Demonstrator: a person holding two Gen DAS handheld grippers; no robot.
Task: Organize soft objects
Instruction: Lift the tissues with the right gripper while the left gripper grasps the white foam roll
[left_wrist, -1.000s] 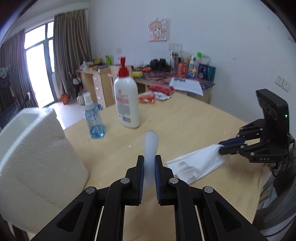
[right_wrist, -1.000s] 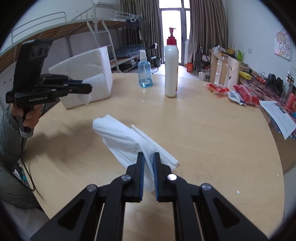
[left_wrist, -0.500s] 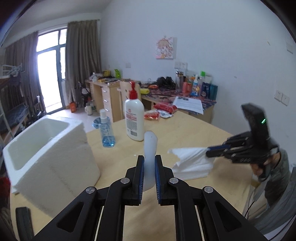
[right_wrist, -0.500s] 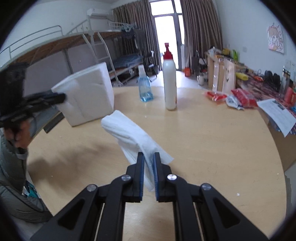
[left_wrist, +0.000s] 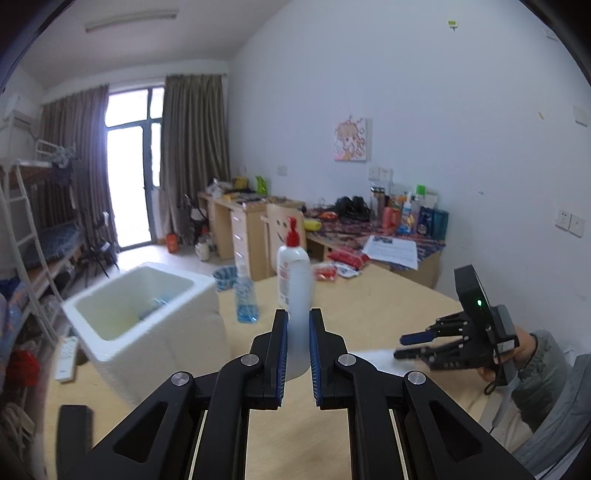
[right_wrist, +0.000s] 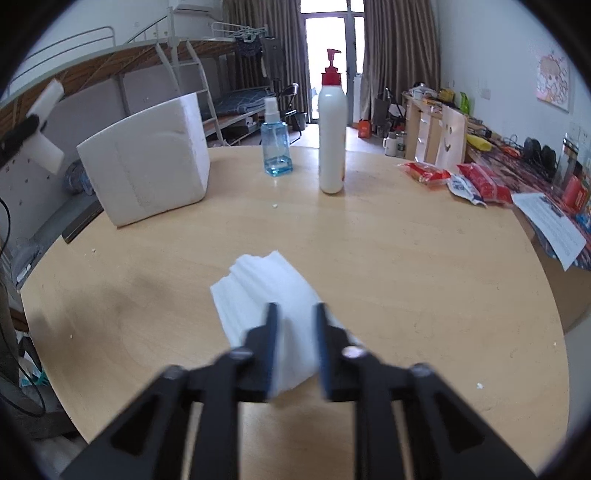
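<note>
Two grippers, two jobs right now, as far as I can tell from where I'm standing. The left gripper (left_wrist: 297, 354) is clamped tight on a pale foam strip (left_wrist: 297, 332), which stands up between its blue pads. It's held up off the round wooden table (right_wrist: 406, 266) and aimed roughly toward the white foam box (left_wrist: 155, 317), whose open top faces up. My guess is that's the drop spot for the soft stuff, since something bluish already sits in the bottom (too blurry to say what).

The right gripper (right_wrist: 295, 350) has just been opening its jaws. They now stand apart, with the folded stack of white foam sheets (right_wrist: 266, 291) between them, and the pads don't look like they press on it. That stack lies flat on the table in front of the person, well apart from the box. Seems like it was set down there on purpose so it stays neat while the other hand deals with the strip.

From the left camera you can see the right gripper (left_wrist: 413, 345) low over the table edge, the person's sleeve (left_wrist: 546, 373) behind it.

The pump bottle (right_wrist: 332, 144) and the little blue spray bottle (right_wrist: 275, 147) stand upright just beside each other, past the stack and near the box. They're hard things, so I'd reckon they're just left alone. Snack packets (right_wrist: 454, 177) sit off at the far right rim.

Next bit probably needs the strip carried over the box rim before letting go.
</note>
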